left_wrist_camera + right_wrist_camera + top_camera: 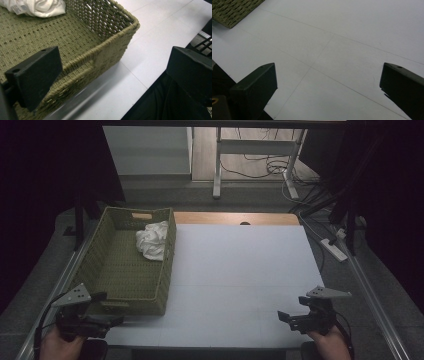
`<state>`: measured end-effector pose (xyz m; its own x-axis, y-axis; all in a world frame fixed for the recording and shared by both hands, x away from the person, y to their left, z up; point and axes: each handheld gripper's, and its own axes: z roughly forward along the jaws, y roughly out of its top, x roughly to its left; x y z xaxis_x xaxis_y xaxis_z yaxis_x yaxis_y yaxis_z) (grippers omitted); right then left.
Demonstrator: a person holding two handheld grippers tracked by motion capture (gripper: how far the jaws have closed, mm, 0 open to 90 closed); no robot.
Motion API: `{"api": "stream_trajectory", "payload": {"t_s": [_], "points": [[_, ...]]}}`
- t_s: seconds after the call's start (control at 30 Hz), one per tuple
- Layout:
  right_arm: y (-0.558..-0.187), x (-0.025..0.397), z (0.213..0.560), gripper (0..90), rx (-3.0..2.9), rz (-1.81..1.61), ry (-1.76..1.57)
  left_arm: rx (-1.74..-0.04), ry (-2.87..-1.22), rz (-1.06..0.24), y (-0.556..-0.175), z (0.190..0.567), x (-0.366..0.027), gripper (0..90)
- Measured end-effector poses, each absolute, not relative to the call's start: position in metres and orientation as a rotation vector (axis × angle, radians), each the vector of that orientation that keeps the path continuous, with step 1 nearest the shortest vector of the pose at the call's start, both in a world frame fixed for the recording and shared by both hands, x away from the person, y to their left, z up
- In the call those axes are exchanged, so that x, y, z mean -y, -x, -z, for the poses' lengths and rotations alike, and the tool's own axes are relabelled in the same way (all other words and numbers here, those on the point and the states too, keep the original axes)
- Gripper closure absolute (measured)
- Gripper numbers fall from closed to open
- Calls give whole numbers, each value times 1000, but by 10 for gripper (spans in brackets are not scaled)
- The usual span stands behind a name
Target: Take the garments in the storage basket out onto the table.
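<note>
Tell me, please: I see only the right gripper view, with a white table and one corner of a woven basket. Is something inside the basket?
Observer: Yes, a crumpled white cloth lies in the far right corner of the green basket.
Operator: And on the left side?
Observer: The left hand-held gripper is by the basket's near wall, jaws open, gripping nothing.
Operator: Does the basket have handles?
Observer: A cut-out handle hole shows in its far wall.
</note>
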<state>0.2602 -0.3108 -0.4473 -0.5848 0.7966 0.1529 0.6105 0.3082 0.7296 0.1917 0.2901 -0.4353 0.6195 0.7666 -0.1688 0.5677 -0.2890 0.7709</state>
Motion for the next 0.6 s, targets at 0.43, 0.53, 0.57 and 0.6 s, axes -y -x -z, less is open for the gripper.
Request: {"api": "stream_trajectory", "payload": {"t_s": [0.43,0.53,0.57,0.6], "points": [[-260,309,447,16,-2342,-1125,-1281,-996,-1962,-302,-211,425,-296,0],[-260,310,447,15,-2339,-1131,-1286,-998,-1964,-291,-218,424,-295,0],[-260,310,447,15,-2338,-1132,-1288,-1000,-1969,-287,-220,424,-294,0],[-260,310,447,15,-2338,-1130,-1288,-1011,-1971,-268,-224,424,-294,0]]}}
